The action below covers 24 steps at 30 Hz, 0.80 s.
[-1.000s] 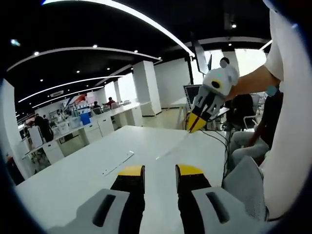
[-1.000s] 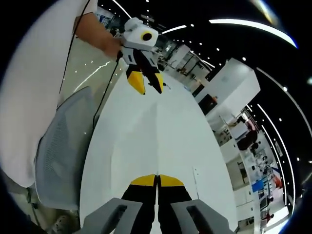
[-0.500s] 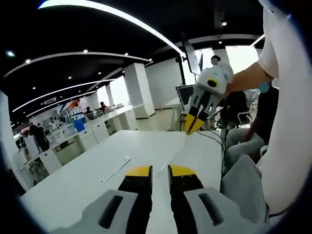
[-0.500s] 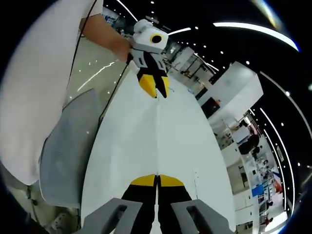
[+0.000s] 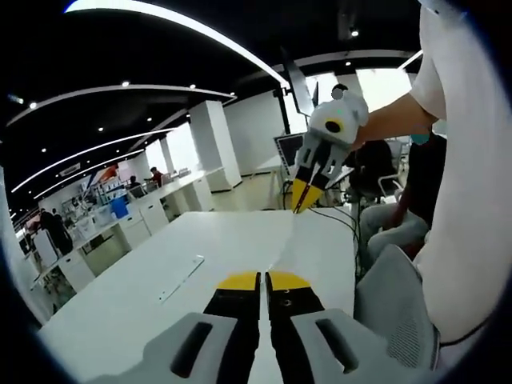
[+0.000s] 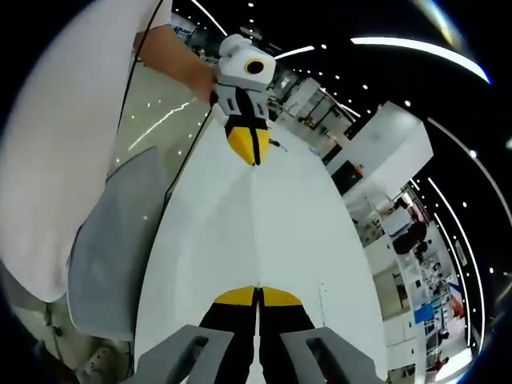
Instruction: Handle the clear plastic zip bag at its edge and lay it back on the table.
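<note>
The clear plastic zip bag [image 5: 282, 244] hangs edge-on as a thin, nearly invisible sheet stretched between my two grippers above the white table [image 5: 120, 292]. My left gripper [image 5: 263, 278] has its yellow-tipped jaws pressed together on the bag's near edge. Farther off, my right gripper [image 5: 298, 206] pinches the other end, held by a person's hand. In the right gripper view the bag [image 6: 255, 228] runs as a faint line from my right gripper [image 6: 258, 293], shut on it, up to my left gripper [image 6: 253, 160].
A slim white strip [image 5: 181, 278] lies flat on the table [image 6: 304, 232], the strip [image 6: 322, 294] also beside the right jaws. A grey mesh chair [image 5: 392, 308] and a person in white stand at the table's side. Office desks fill the background.
My left gripper's jaws have come together from a wide gap to shut on the bag's edge. The right gripper stayed shut, and both views shifted slightly.
</note>
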Tool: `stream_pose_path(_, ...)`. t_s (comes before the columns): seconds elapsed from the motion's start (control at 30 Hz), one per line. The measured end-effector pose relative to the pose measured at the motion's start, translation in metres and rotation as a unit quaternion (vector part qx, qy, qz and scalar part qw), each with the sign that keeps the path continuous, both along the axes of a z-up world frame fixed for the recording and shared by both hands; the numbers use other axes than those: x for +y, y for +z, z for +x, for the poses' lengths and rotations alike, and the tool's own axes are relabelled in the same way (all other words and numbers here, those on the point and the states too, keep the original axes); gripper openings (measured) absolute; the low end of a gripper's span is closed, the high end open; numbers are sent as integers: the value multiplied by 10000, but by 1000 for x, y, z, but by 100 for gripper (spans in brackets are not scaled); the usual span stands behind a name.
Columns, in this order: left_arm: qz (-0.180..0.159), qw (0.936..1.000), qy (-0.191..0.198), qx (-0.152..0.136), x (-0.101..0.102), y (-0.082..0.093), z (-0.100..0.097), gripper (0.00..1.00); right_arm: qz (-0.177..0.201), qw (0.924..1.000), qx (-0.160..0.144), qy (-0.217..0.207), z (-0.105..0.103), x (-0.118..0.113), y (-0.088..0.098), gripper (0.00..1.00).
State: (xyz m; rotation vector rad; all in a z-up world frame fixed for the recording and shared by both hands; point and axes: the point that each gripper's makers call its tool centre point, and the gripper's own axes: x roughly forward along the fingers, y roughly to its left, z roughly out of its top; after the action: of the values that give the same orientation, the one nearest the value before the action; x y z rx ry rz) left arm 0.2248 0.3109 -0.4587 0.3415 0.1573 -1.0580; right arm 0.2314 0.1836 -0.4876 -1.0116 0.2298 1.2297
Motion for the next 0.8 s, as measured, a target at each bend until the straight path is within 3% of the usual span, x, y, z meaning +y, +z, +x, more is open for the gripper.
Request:
stream_pose_path(0.4,139,9999,-79,66,2,-11,1,5,8,10000,-29,67,0,-2,4,0)
stream_pose_path(0.8,92,9997,-236,66,-5,-3,-5,3,-17,10000,-2,87,0,-1,4,0)
